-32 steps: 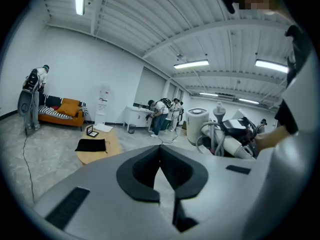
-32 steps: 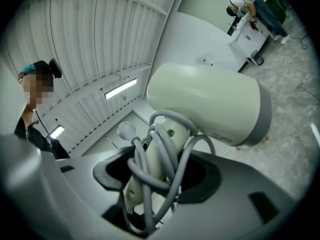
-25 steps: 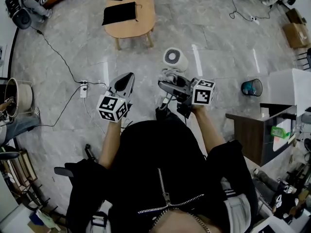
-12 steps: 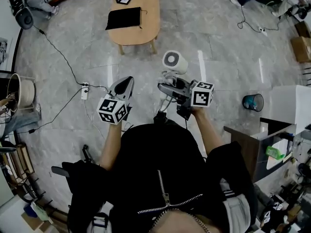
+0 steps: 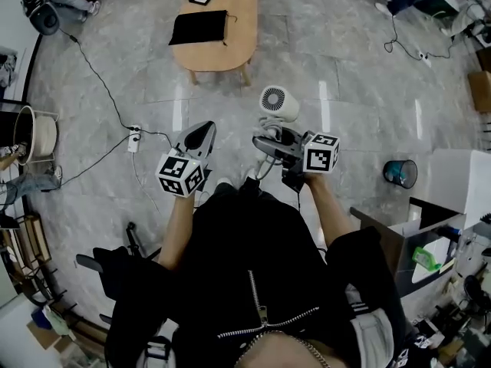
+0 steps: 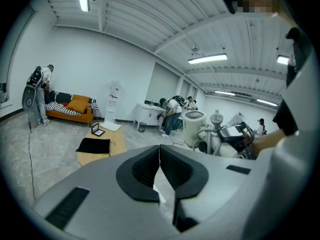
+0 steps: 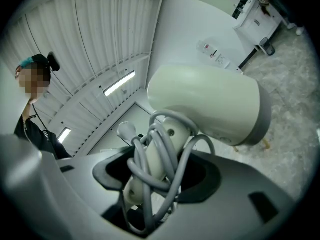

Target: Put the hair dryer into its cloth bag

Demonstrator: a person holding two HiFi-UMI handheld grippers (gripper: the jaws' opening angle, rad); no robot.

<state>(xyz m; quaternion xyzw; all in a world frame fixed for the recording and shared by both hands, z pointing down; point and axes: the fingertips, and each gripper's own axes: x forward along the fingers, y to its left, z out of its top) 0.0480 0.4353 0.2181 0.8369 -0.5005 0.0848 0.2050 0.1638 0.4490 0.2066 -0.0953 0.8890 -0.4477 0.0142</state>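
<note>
Grips the white hair dryer (image 5: 277,102) by its cord-wound handle in the right hand-held gripper (image 5: 269,139), over bare floor (image 5: 353,60). Holds the left hand-held gripper (image 5: 202,130) closed on nothing, alongside. Ahead, across open floor: black cloth bag (image 5: 199,27) flat on the counter (image 5: 232,50), inside its near edge.

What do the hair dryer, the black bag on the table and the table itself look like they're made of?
The hair dryer looks like smooth off-white plastic with a soft sheen; its cord looks like grey rubbery plastic. The bag seems to be black cloth, dull and limp, lying flat. The table is probably wood or veneer: light tan, matte top.
</note>
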